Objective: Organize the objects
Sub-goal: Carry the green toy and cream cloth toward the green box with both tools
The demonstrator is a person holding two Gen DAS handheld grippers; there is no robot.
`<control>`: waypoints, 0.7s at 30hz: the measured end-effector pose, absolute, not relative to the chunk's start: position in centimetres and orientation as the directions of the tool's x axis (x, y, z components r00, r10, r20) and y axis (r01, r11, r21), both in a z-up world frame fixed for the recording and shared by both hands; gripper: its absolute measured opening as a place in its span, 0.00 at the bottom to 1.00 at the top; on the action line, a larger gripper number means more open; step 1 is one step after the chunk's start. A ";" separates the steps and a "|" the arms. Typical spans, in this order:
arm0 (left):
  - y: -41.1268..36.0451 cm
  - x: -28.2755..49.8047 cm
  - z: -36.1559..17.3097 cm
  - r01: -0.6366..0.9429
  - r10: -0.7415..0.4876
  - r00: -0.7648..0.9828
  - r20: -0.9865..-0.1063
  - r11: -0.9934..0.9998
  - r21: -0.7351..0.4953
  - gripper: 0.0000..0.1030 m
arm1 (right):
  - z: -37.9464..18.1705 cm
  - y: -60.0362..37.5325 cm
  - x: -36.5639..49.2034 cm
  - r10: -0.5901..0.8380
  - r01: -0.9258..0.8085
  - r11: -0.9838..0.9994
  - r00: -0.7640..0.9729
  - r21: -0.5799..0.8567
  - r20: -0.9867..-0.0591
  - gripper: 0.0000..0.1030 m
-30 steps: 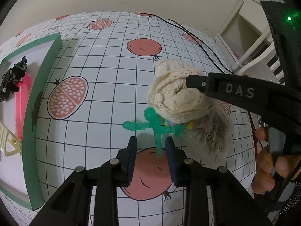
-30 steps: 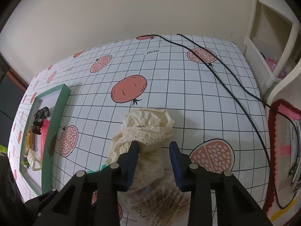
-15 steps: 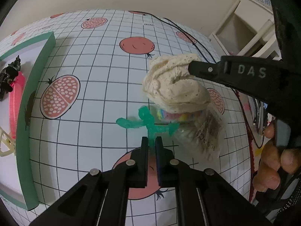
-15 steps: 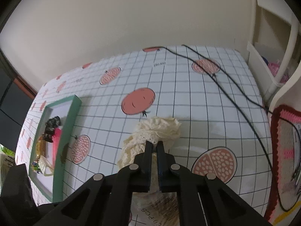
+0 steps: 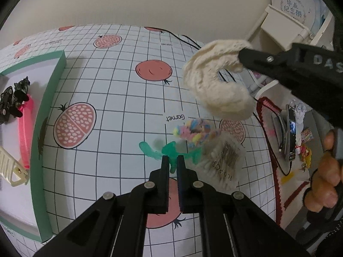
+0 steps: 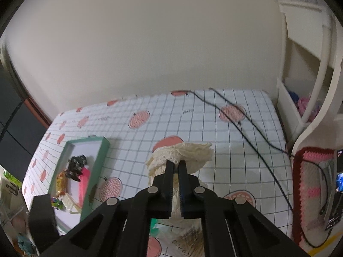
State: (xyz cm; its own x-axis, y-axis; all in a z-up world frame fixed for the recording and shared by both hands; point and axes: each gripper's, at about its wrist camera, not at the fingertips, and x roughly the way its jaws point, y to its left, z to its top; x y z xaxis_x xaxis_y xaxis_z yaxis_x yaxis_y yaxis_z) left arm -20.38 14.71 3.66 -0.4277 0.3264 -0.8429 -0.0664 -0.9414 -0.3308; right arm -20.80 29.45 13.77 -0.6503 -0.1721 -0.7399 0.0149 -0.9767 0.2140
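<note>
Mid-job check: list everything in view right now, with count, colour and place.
scrunchie: 1, cream lace, lifted in right gripper
hair clip: 1, green, on the cloth in left gripper
small hair ties: a bunch, pastel, beside the clip
clear packet: 1, right of the clip
box: 1, green-rimmed, left, holding black, pink and cream accessories
tablecloth: 1, white grid with pomegranates
cable: black, across the cloth
left gripper: black, shut
right gripper: black, shut
hand: 1, far right
</note>
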 end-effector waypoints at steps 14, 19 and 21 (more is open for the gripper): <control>11.6 -20.4 6.5 -0.039 0.354 -0.481 -0.802 -0.923 -0.384 0.06 | 15.9 27.8 -20.3 -0.179 0.062 -0.980 -0.684 0.188 -0.707 0.05; 8.6 -20.4 8.5 -0.004 0.345 -0.539 -0.768 -0.913 -0.407 0.06 | 16.7 26.7 -20.0 -0.196 0.088 -0.978 -0.696 0.188 -0.691 0.05; 7.3 -20.4 9.0 0.013 0.329 -0.560 -0.760 -0.914 -0.406 0.06 | 17.0 25.9 -20.0 -0.203 0.103 -0.978 -0.698 0.184 -0.687 0.05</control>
State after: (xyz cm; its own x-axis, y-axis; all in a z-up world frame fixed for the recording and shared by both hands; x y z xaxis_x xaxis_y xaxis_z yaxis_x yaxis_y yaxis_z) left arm -20.35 7.31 9.05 -0.5603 0.3294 -0.7600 0.0131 -0.9139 -0.4057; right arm -20.00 25.88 16.98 -0.6981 -0.2025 -0.6867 0.1026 -0.9776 0.1840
